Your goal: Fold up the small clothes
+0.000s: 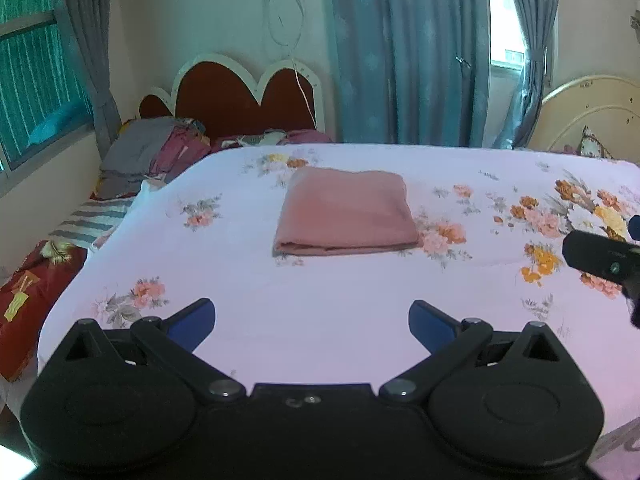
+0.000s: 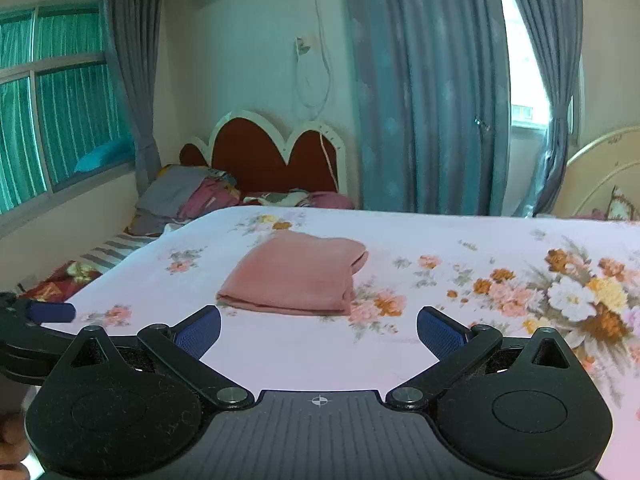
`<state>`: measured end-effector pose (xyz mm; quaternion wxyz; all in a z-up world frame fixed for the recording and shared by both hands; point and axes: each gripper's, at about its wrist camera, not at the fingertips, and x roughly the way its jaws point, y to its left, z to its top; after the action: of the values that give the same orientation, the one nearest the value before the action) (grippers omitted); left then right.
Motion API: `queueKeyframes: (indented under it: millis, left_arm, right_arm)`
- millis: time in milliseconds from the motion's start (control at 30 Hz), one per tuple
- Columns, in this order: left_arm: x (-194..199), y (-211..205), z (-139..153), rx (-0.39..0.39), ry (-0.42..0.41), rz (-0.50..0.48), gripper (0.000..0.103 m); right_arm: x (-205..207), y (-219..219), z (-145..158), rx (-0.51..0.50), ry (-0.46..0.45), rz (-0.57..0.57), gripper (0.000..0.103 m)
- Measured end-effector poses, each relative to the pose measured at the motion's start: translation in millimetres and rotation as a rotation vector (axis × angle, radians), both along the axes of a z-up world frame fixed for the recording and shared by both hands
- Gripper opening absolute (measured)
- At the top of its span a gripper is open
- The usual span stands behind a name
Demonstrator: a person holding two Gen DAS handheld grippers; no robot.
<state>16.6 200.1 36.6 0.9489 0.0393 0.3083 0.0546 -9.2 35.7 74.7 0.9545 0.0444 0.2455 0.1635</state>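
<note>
**Folded pink garment on a floral bed, both grippers held clear**

A pink cloth (image 1: 346, 212) is seen folded into a neat rectangle, lying flat near the middle of a bed covered by a white sheet (image 1: 248, 288) printed with orange, pink and yellow flowers. The folded edges are stacked along the near side; what kind of garment it is cannot be told from either view.

The left gripper (image 1: 312, 322) is held over the sheet, on the near side of the cloth and well apart from it. Its blue-padded fingers are spread wide and nothing is gripped. The right gripper (image 2: 319, 328) is likewise held short of the cloth, its fingers spread wide and empty. Part of the left gripper is caught at the left edge of the right wrist view.

Beyond the bed, a red scalloped headboard (image 1: 244, 96), a pile of bedding (image 1: 156, 152) and blue-grey curtains (image 1: 408, 52) are seen.
</note>
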Motion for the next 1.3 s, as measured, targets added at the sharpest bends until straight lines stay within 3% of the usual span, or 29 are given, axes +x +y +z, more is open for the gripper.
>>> queueKeyframes:
  millis: [400, 833, 1300]
  left_arm:
    - [-6, 14, 13, -0.012, -0.070, 0.063, 0.103]
    - [5, 28, 7, -0.038, -0.008, 0.078, 0.103]
    - [19, 27, 2, -0.032, 0.006, 0.094, 0.103]
  right_arm:
    - [0, 4, 3, -0.007, -0.007, -0.009, 0.103]
    - [6, 16, 1, -0.021, 0.001, 0.001, 0.103]
    - [20, 14, -8, -0.017, 0.022, 0.007, 0.103]
